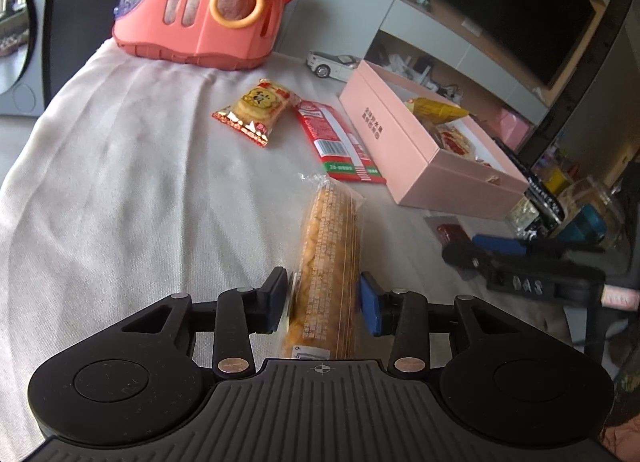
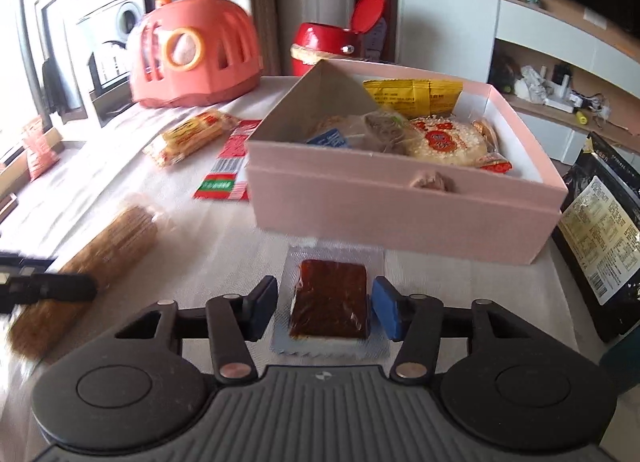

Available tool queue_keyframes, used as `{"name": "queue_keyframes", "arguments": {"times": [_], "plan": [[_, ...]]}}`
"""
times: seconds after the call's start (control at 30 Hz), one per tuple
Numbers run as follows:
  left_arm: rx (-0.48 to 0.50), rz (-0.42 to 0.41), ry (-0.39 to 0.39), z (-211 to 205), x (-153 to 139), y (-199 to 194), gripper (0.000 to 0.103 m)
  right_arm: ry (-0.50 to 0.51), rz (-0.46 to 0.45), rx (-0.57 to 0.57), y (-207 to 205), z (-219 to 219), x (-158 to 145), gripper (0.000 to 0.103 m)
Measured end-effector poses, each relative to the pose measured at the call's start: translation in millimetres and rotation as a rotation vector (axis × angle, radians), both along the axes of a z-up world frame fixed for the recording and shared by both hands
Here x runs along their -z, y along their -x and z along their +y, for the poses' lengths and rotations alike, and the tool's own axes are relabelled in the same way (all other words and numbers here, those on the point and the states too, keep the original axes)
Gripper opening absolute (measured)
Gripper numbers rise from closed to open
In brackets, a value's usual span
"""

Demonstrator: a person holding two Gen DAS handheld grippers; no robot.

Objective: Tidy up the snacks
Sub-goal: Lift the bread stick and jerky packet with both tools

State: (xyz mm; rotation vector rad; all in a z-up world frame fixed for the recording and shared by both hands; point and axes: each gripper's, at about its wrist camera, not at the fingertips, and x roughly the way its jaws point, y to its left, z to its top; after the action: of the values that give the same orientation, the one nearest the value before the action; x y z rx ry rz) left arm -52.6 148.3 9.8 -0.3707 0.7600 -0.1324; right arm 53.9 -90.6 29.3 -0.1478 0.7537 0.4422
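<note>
Each gripper (image 1: 324,304) is black plastic with a ribbed grey base, round silver pivot pins and blue pads (image 1: 370,310) on its fingers.

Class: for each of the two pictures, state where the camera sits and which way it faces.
Left wrist: sits on the left gripper, facing down along its fingers at the long cracker pack between them.
Right wrist: sits on the right gripper, facing the dark brown snack bar and pink box.
Shared: cracker pack, pink box, coral toy carrier, and each other's gripper.
</note>
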Motion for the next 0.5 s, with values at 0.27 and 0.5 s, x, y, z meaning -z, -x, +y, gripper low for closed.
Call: {"name": "queue_keyframes", "arguments": {"times": [0.27,0.5], "plan": [[0.019,-0.046,-0.063,-10,2,9,0.043,0.012,-0.003,-0.043,16,-8,-2,0.049],[0.013,-0.078,-0.169,-27,4,16,0.043,0.000,0.013,0.057,-8,-12,3,0.084]]}}
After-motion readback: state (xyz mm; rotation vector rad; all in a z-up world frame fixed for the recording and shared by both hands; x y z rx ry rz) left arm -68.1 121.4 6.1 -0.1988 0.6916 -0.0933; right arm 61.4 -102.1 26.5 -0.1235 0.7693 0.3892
